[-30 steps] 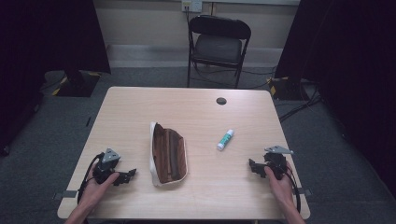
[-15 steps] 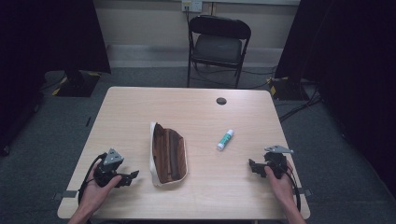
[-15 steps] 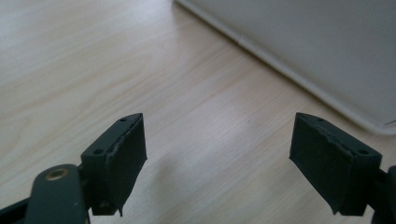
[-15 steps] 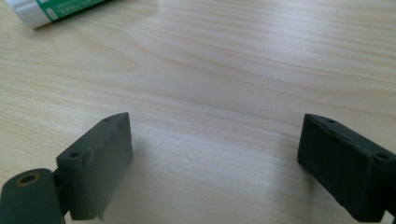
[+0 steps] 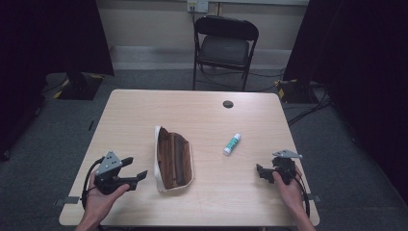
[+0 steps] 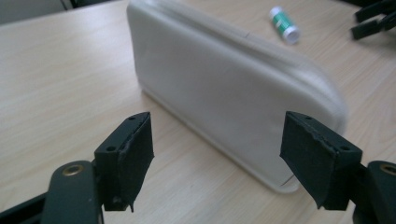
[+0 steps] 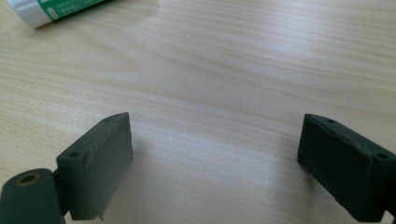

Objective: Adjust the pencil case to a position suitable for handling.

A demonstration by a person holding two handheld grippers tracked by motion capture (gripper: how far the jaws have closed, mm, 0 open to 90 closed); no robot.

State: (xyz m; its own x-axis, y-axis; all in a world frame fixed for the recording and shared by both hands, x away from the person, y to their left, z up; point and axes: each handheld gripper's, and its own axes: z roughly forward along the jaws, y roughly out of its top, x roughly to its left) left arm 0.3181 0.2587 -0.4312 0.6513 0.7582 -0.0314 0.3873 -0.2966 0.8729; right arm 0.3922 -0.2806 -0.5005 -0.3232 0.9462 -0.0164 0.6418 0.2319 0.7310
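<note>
A white pouch (image 5: 173,159) with a brown lining lies open on the wooden table (image 5: 202,120), left of centre. Its pale outer side (image 6: 224,79) stands just beyond my left gripper (image 6: 217,156), whose jaws are spread wide with nothing between them. In the high view the left gripper (image 5: 134,168) sits a short way left of the pouch. A small white glue stick with a green label (image 5: 232,144) lies right of centre. My right gripper (image 5: 262,172) rests near the table's front right, open, with bare tabletop between its jaws (image 7: 212,158). The glue stick (image 7: 56,9) is at that view's top left.
A black folding chair (image 5: 224,45) stands behind the table's far edge. A dark round grommet (image 5: 228,104) is set in the tabletop near the back. Dark curtains hang at both sides, and cables lie on the grey floor at the right.
The left gripper has shifted slightly toward the pouch. The right gripper, pouch and glue stick stay where they were.
</note>
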